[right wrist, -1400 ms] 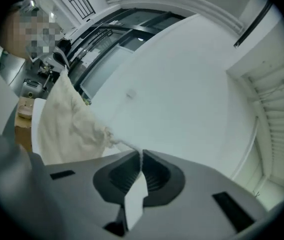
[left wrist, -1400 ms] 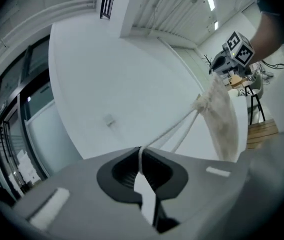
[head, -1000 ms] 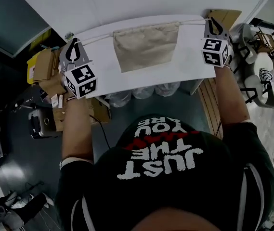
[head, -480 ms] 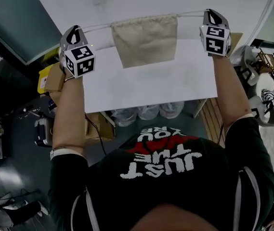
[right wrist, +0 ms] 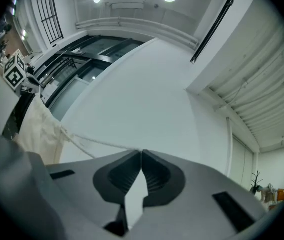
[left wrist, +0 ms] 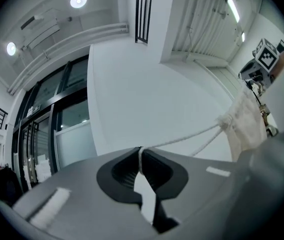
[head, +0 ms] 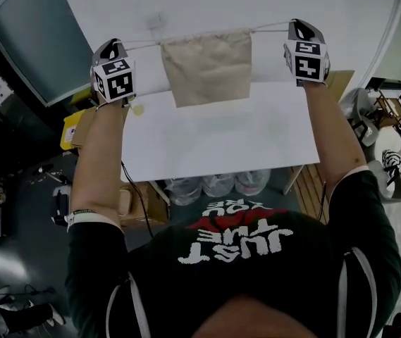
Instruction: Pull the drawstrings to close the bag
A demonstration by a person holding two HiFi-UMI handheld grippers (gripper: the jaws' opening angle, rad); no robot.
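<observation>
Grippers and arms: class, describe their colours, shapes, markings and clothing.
The left gripper and right gripper have grey rounded shells with black teardrop openings, and each bears a white cube with black square markers. The person wears a black short-sleeved T-shirt with white stripes and white-and-red lettering, and a light band on the left wrist.

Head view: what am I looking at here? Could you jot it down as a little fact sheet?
Item: beige cloth drawstring bag, hanging between both tools
Left tool: shut on white drawstring cord
Right tool: shut on the cord's other end
Cord: stretched taut
Below: white table
Bag mouth: cannot tell if fully closed
</observation>
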